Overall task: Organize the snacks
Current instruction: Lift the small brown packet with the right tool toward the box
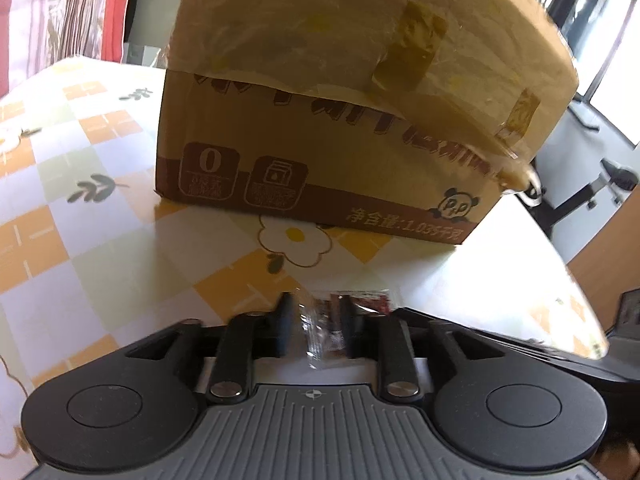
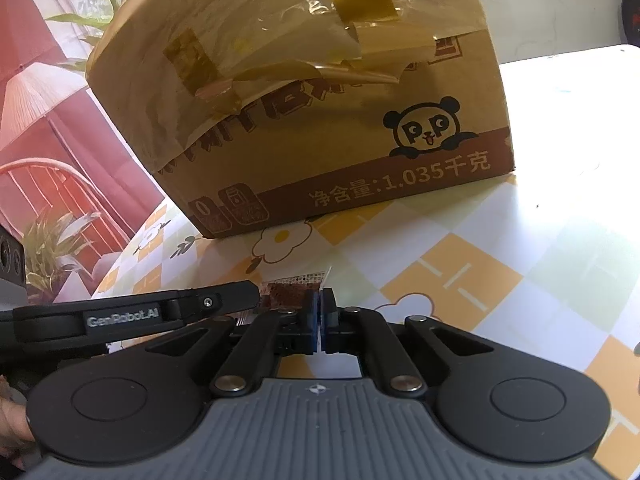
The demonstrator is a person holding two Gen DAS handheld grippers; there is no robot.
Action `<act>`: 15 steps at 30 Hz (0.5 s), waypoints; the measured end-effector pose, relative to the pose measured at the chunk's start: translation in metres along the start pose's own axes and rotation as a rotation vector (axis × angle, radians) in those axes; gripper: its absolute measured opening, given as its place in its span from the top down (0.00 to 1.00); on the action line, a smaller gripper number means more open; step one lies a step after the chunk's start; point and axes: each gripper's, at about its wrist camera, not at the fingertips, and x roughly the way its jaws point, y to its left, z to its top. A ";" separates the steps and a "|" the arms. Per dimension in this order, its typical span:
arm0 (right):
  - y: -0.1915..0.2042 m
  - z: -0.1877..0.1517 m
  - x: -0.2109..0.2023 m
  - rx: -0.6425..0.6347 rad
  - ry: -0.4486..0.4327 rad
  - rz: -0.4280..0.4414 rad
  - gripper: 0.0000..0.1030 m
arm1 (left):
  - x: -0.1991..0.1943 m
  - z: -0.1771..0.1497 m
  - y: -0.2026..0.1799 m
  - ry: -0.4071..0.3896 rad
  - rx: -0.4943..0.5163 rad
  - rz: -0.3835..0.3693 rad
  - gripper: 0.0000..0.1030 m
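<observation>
**One snack packet, two sets of jaws, one secure grip**

Right gripper: jaws fully together, clamped on the thin clear seal edge of the snack packet. Only that sliver of film sits between the pads. The packet's brown contents stick out toward the cardboard box, on the near side of it, low over the worktop.

Left gripper: jaws narrow but parted, the same crinkled packet lying in the gap. In the left wrist view I cannot tell whether the fingers press the wrapper or merely flank it. In the right wrist view one left finger reaches in from the side and ends just beside the packet.

Risks, as I judge them:
- The right grip is on seal film alone. Slick plastic and a thin edge mean any tug could slide it out, and the packet would drop to the worktop in front of the box.
- If the left jaws bite while the right pulls away, the wrapper could tear at the seal or twist and crush the contents.
- If the left jaws are loose, all the weight hangs on the right, and the packet may swing.
- The two grippers sit very near each other, so a small turn could knock finger against finger.

Box: stands behind the packet, top flaps down, loose brown tape hanging over the front face. Packets cannot go in until a flap is lifted, and that tape could snag a finger or stick to the wrapper. The box looks light enough to skid on the glossy checked cloth if nudged.
</observation>
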 end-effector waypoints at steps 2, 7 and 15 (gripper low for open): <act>-0.003 -0.001 -0.001 0.018 -0.006 0.016 1.00 | -0.003 -0.004 -0.002 -0.009 0.003 -0.016 0.55; -0.010 0.000 -0.002 0.060 -0.010 0.045 1.00 | -0.005 -0.010 -0.008 -0.021 0.009 -0.003 0.50; -0.022 0.000 -0.005 0.140 -0.016 0.082 1.00 | -0.003 -0.009 -0.009 -0.017 -0.071 0.003 0.48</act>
